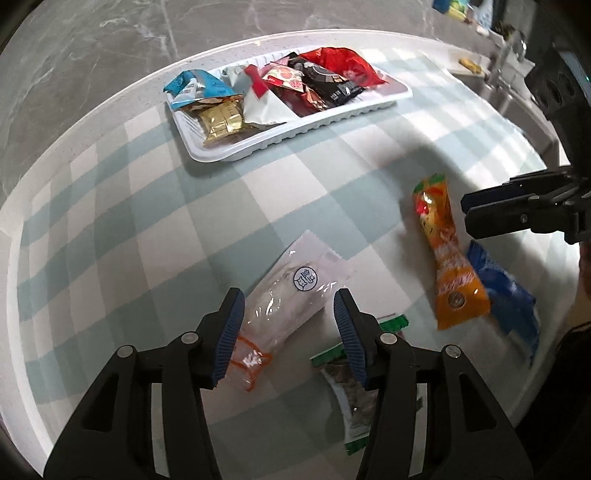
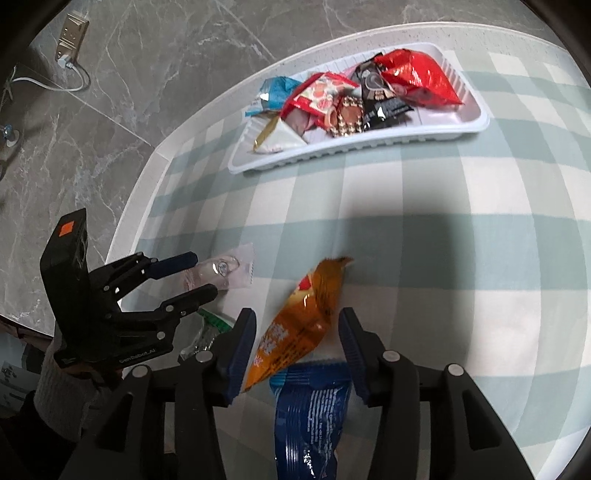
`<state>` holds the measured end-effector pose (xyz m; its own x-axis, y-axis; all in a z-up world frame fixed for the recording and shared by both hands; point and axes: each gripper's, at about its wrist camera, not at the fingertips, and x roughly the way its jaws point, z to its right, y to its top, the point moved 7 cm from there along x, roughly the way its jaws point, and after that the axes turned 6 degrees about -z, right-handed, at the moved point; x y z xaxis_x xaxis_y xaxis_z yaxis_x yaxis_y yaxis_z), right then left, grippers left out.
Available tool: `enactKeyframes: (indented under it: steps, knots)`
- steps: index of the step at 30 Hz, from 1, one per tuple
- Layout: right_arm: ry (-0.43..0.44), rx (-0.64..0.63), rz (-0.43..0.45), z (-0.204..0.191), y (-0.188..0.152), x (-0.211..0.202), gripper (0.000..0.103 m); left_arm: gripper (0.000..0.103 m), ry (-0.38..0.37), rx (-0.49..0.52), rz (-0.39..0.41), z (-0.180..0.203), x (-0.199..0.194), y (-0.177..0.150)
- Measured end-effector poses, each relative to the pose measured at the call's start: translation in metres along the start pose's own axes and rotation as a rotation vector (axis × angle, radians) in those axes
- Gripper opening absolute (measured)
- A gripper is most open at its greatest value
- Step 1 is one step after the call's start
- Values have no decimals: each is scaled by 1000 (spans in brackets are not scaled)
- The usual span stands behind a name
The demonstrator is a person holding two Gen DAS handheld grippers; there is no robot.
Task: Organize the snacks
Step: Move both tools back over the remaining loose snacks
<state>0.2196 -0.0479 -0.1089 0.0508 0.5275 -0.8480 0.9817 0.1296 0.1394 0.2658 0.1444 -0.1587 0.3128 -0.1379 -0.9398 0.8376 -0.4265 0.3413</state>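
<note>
Four left: I count clear packet (image 1: 291, 295), green packet (image 1: 351, 380), orange packet (image 2: 306, 317), blue packet (image 2: 312, 413) on near counter (image 1: 332, 173).
Done: far tray (image 1: 295, 138) holds several.
Left gripper (image 1: 288, 332): apart, straddling clear packet.
Right gripper (image 2: 297, 343): apart around orange packet.

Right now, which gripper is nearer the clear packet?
Left. The left gripper has its open jaws around the clear packet; the right gripper straddles the orange packet instead.

Place: home, dining or living area.
Floor: grey marble-look tiles (image 2: 122, 74), ahead and left of the right gripper.
Table: round, white rim, pale green check cloth (image 1: 110, 229).
Power strip: on the floor (image 2: 72, 35), far left, white cord attached.
Sink: metal basin and tap (image 1: 506, 62), far right of the left gripper.
</note>
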Motion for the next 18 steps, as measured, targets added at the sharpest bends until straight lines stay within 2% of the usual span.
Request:
enactKeyframes:
  steps: [5,10,13,16,18]
  knots:
    - [-16,2,-20,-4,-6,8,50,50,41,60,-25,1,7,-4]
    - [-41,-4,-39,-10,-8,18,50,50,63,59,-48,-3,15,-9]
    - [-63,-9,-49,-10,-9,23,50,50,31,-8,-42,-12,17,-10]
    - [-86,-23,-59,-11,-9,28,50,51,3,-117,-40,-26,18,-12]
    - [-102,-37,-56,-13,-7,29,50,51,11,-200,-32,-40,18,-13]
